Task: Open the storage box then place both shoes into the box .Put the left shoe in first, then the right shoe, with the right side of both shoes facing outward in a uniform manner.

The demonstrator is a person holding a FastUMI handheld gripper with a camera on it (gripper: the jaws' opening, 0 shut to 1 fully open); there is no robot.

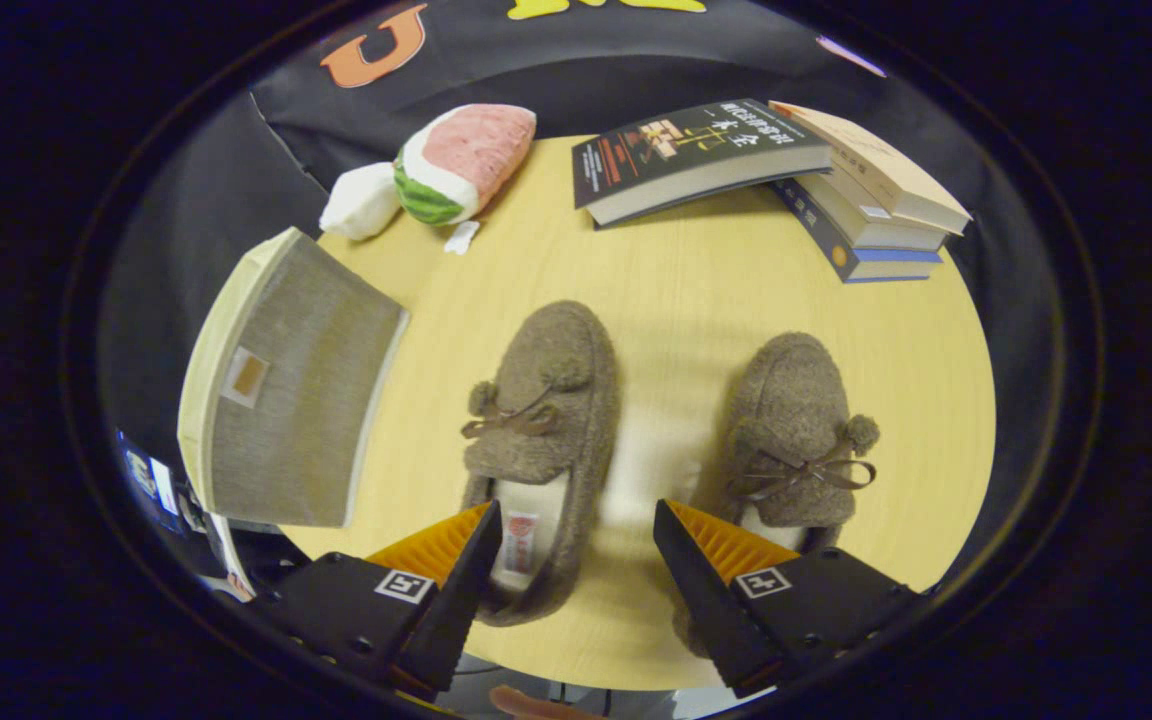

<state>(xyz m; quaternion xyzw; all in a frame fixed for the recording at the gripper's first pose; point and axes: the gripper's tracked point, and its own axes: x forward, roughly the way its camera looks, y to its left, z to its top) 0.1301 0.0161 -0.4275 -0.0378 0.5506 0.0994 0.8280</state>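
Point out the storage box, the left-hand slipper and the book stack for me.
storage box (281, 400), gripper view, on its grey closed lid.
left-hand slipper (541, 400), gripper view, on its fuzzy toe upper.
book stack (871, 215), gripper view, on the page edges.
gripper (576, 530), gripper view, fingers open.

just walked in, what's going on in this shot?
A person-held gripper hangs open over a round wooden table, gripping nothing. Two brown fuzzy shoes sit side by side near the fingers: the left shoe with its heel by the left finger, the right shoe by the right finger. The storage box, off to the left, looks closed. Beyond lie a stack of books and a watermelon plush. Neither shoe is in the box yet.
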